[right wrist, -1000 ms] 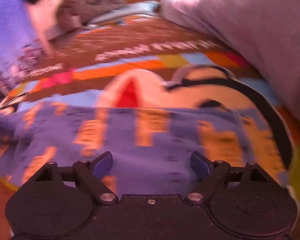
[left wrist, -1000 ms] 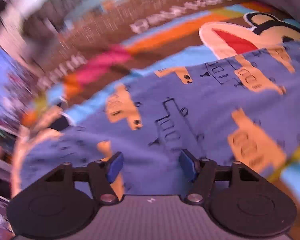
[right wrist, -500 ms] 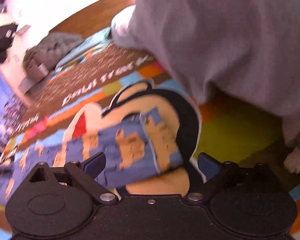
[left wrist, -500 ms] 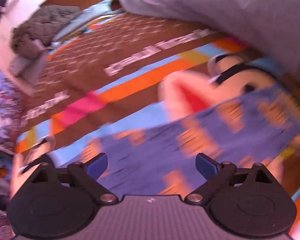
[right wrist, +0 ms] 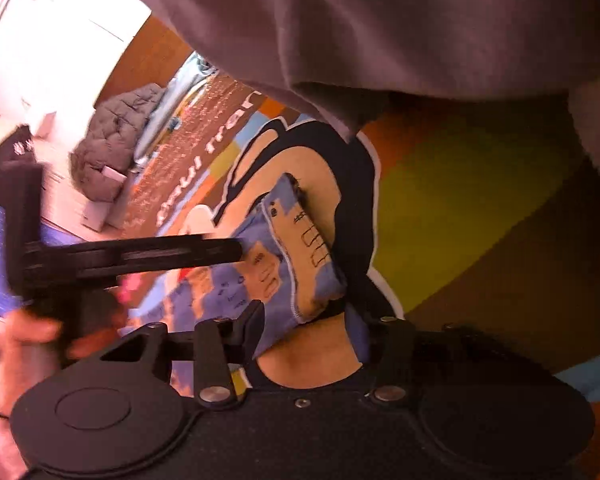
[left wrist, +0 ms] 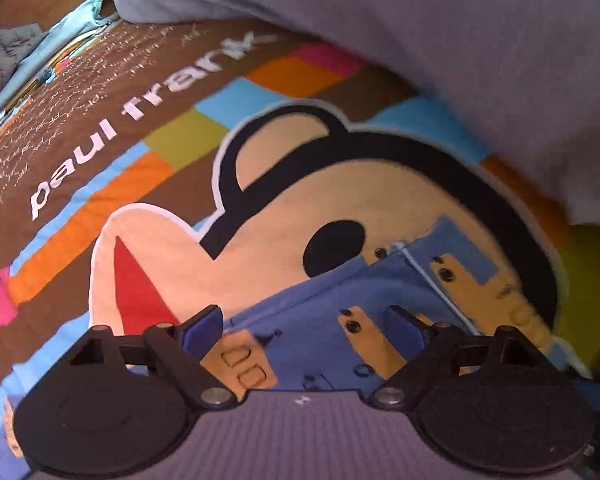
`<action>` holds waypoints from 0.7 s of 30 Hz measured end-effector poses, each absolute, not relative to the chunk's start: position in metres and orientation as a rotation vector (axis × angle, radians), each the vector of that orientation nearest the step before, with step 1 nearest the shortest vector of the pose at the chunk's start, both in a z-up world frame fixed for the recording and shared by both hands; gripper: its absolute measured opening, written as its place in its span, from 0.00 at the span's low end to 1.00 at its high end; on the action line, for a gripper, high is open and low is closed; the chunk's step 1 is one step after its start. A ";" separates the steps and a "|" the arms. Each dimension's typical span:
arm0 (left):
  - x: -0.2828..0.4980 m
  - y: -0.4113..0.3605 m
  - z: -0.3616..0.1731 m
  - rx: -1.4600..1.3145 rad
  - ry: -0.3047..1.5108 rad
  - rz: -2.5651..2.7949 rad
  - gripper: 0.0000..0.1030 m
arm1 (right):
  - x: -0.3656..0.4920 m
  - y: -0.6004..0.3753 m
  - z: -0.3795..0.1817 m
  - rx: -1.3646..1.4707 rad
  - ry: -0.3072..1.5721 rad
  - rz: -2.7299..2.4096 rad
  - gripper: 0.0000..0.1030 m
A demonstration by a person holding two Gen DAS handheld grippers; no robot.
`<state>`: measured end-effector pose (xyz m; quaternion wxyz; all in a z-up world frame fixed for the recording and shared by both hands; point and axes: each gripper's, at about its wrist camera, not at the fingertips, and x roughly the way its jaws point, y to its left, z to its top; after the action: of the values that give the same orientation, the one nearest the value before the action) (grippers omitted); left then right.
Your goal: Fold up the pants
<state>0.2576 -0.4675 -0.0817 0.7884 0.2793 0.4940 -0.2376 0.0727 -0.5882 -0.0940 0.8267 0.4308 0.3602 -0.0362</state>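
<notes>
Holding our left gripper (left wrist: 304,330) with its jaws spread wide, we see the pants (left wrist: 320,320), blue with orange prints, lying between and beyond its fingers with no pad pressing the cloth; those jaws have just eased in a touch. Our right gripper (right wrist: 312,332) has just been closing to a narrower gap, the hemmed end of the pants sitting between its fingers, but we cannot tell whether the pads press it. Beyond the left fingers the blanket (left wrist: 172,184) reads "paul frank" in white letters beside a cartoon monkey face. A grey sweatshirt (left wrist: 440,40) hangs past that. Half a second ago the left view showed a long stretch of cloth under the jaws; now it shows the hem end. The right view has rolled, and the left tool now crosses its left side.
</notes>
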 end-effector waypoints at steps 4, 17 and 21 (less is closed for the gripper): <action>0.273 -0.466 -0.088 0.529 1.140 -0.458 0.98 | 0.073 -0.600 -0.102 1.018 0.741 -0.016 0.46; 0.274 -0.454 -0.049 0.443 1.214 -0.451 0.94 | 0.088 -0.565 -0.077 0.690 0.739 -0.156 0.30; 0.271 -0.461 -0.038 0.411 1.231 -0.478 0.94 | 0.089 -0.532 -0.064 0.460 0.711 -0.173 0.18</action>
<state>0.2710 -0.4607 -0.0381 0.7704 0.1895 0.5675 -0.2205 0.0892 -0.5325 -0.0645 0.9080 0.2228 0.3448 -0.0838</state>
